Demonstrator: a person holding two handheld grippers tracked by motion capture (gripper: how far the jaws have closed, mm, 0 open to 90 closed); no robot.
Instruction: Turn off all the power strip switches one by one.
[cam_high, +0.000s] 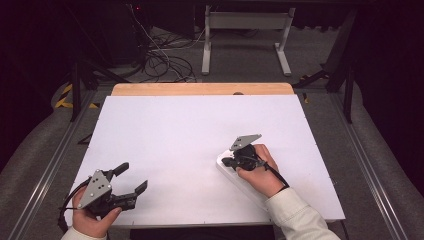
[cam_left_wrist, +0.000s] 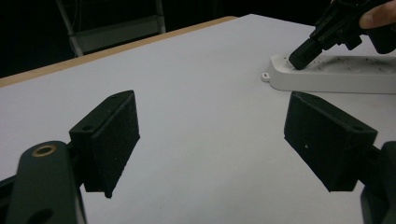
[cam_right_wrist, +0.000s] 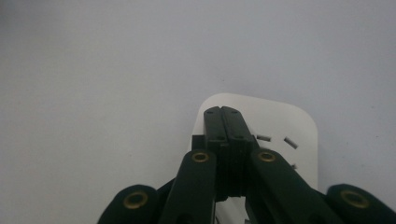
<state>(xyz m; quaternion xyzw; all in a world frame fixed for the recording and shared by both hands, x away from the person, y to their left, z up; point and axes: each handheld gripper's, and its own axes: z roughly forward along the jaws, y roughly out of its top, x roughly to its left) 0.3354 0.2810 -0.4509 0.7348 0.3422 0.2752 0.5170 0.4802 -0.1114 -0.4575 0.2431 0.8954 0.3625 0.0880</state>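
Note:
A white power strip (cam_high: 230, 174) lies on the white table (cam_high: 190, 130) at the right front, partly covered by a hand. My right gripper (cam_high: 225, 162) is shut, its joined tips pointing down onto the strip's near end (cam_right_wrist: 285, 122) beside the socket slots. Nothing shows between its jaws (cam_right_wrist: 222, 112). My left gripper (cam_high: 134, 176) rests at the front left corner, open, with bare table between its pads (cam_left_wrist: 210, 135). From the left gripper view, the strip (cam_left_wrist: 336, 77) and the right gripper (cam_left_wrist: 302, 57) show at the upper right.
A wooden strip (cam_high: 200, 89) runs along the table's far edge. Beyond it on the floor are tangled cables (cam_high: 160, 60) and a grey metal stand (cam_high: 245, 30). Metal rails (cam_high: 45, 170) flank the table on both sides.

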